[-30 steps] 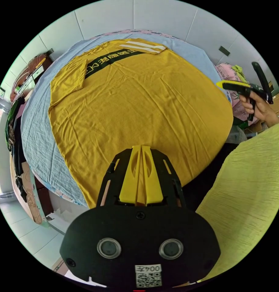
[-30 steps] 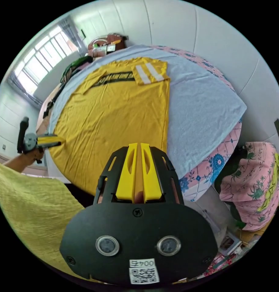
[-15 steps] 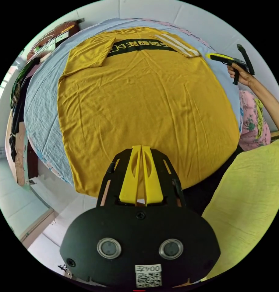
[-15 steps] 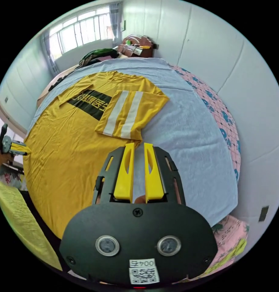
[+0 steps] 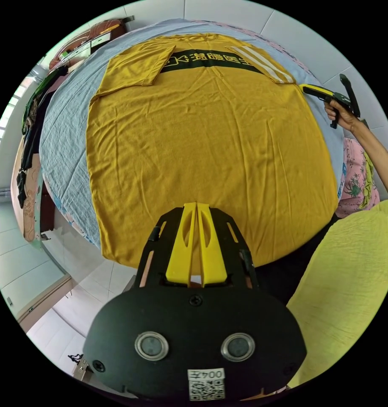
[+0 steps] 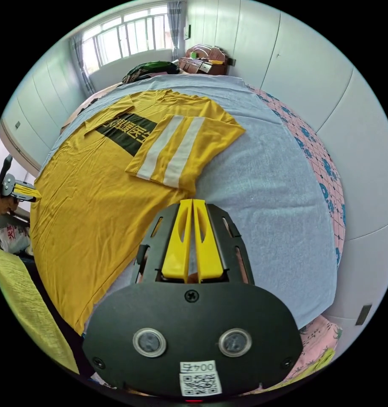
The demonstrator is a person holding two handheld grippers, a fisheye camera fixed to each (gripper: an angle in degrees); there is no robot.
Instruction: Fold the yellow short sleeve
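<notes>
The yellow short-sleeve shirt point(image 5: 211, 140) lies flat on the bed, print side up, with both sleeves folded inward. The white-striped sleeve point(image 6: 181, 148) lies over the chest, and the plain sleeve point(image 5: 137, 65) is folded in on the other side. My left gripper point(image 5: 196, 205) is shut, with nothing visibly between its jaws, and hovers over the bottom hem. My right gripper point(image 6: 192, 201) is shut at the shirt's side edge just below the striped sleeve. The right gripper point(image 5: 306, 87) also appears in the left gripper view, held in a hand. The left gripper point(image 6: 33, 195) shows at the hem corner in the right gripper view.
A light blue sheet point(image 6: 266, 199) covers the bed, over a pink patterned one point(image 6: 317, 157) along the wall. Dark clothes point(image 6: 149, 68) and a wooden dresser point(image 6: 204, 59) stand at the far end. Pink floral bedding point(image 5: 355, 186) and tiled floor point(image 5: 45, 296) flank the bed. The person's yellow-green top point(image 5: 346, 288) is close.
The right gripper's jaws, slightly apart half a second ago, are now shut. It has moved from the hem up to beside the striped sleeve. The left gripper stays shut near the hem.
</notes>
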